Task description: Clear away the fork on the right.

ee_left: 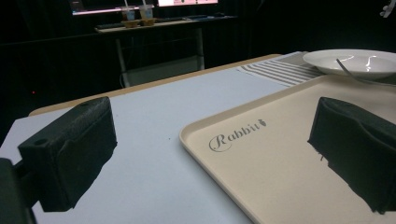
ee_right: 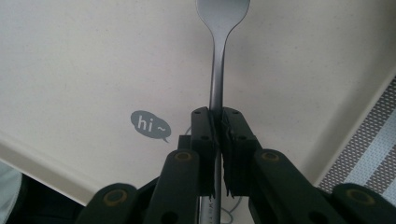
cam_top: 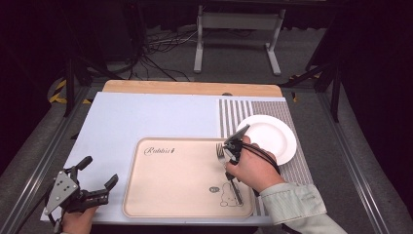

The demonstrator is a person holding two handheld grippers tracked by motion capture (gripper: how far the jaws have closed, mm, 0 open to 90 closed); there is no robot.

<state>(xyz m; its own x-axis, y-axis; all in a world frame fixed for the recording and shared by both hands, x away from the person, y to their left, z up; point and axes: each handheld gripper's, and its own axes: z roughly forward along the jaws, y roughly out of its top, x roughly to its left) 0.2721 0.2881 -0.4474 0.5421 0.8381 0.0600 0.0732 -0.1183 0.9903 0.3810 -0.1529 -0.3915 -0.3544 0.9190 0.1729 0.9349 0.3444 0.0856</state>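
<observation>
Count on the desk [cam_top: 122, 122]: one fork [cam_top: 227, 170], one beige tray [cam_top: 170, 190] lower centre, one white plate [cam_top: 272, 134] at right, one striped placemat [cam_top: 234, 112] under it, two grippers: left [cam_top: 97, 183], right [cam_top: 233, 146].

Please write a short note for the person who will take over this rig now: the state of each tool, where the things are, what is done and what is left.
Right tool: shut on the fork, gripping its handle, over the right part of the beige tray.
Left tool: open, holding nothing, at the tray's near left corner.
White plate: on the striped mat, right of the tray, with nothing on it.
Done: the fork is gripped.
Left: probably to set the fork down; whether it already touches the tray I cannot tell.
</observation>
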